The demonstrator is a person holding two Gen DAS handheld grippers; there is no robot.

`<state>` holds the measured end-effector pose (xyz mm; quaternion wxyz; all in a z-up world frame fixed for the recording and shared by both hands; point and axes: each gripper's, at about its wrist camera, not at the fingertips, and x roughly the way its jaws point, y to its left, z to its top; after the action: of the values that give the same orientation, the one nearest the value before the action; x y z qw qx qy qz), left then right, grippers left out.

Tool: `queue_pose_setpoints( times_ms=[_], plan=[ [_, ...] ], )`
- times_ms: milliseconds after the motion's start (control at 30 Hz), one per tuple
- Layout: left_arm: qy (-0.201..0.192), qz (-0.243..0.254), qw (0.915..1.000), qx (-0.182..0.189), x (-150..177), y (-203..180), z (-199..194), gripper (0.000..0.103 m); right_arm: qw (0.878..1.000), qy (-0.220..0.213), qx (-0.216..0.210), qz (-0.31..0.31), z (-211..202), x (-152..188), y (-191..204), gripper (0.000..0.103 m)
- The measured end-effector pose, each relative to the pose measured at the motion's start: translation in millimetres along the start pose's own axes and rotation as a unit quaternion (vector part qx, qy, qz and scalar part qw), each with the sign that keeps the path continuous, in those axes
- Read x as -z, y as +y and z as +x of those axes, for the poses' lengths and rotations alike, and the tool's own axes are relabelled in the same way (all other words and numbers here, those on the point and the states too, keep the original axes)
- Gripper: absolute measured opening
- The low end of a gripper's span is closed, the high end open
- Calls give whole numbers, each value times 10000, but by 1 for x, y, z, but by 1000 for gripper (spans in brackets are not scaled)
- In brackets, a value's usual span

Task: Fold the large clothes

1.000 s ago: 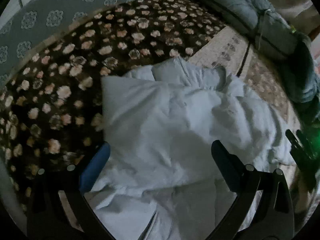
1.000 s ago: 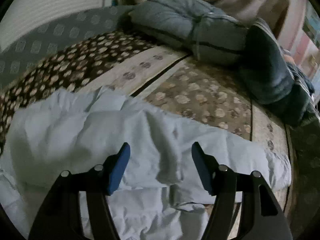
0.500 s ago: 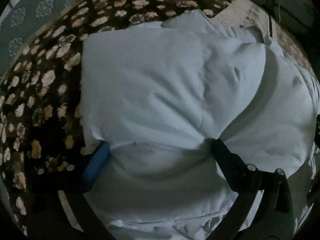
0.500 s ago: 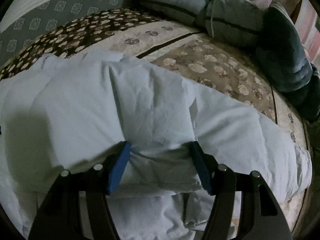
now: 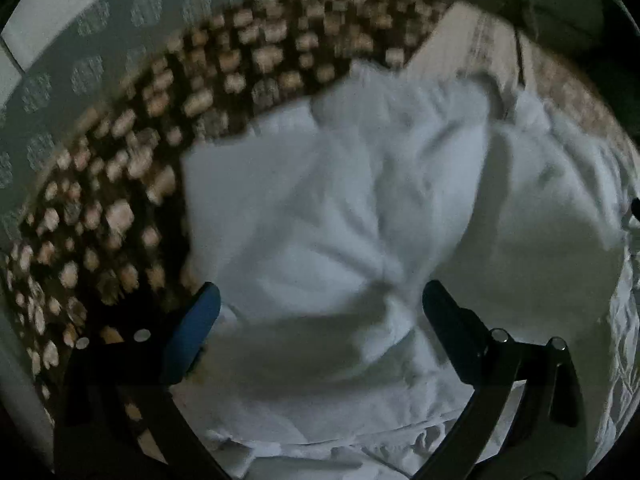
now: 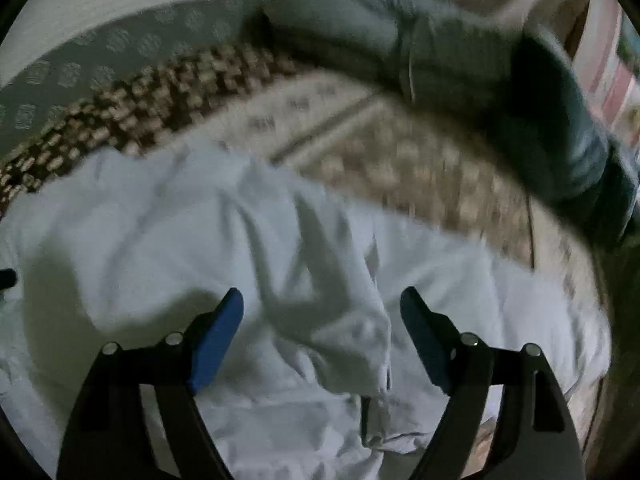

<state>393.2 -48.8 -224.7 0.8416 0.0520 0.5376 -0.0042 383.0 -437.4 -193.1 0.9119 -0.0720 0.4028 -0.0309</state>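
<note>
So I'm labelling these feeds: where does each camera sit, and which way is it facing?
Left wrist: on the left gripper, angled down at the crumpled pale-blue garment on the brown floral bedspread; both fingers show.
Right wrist: on the right gripper, jaws just opening, facing garment and grey bundled bedding.
Shared: garment, bedspread.
</note>
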Motion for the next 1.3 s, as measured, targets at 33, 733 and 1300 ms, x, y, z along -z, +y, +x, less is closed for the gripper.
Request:
queue_pose_setpoints(
  times_ms=[33,733,1300],
  plan=[
    [-146,19,9999,28,-1,1,-4,100,10000,-75,-11,-43,-3,-5,4,85],
    [349,-469,9980,219,-5,6,44,100,9944,752,-730,165,98,-6,34,98],
    [374,-330,9987,56,7,-1,25,100,9984,467,-300,-106,23,12,20,101]
  ],
)
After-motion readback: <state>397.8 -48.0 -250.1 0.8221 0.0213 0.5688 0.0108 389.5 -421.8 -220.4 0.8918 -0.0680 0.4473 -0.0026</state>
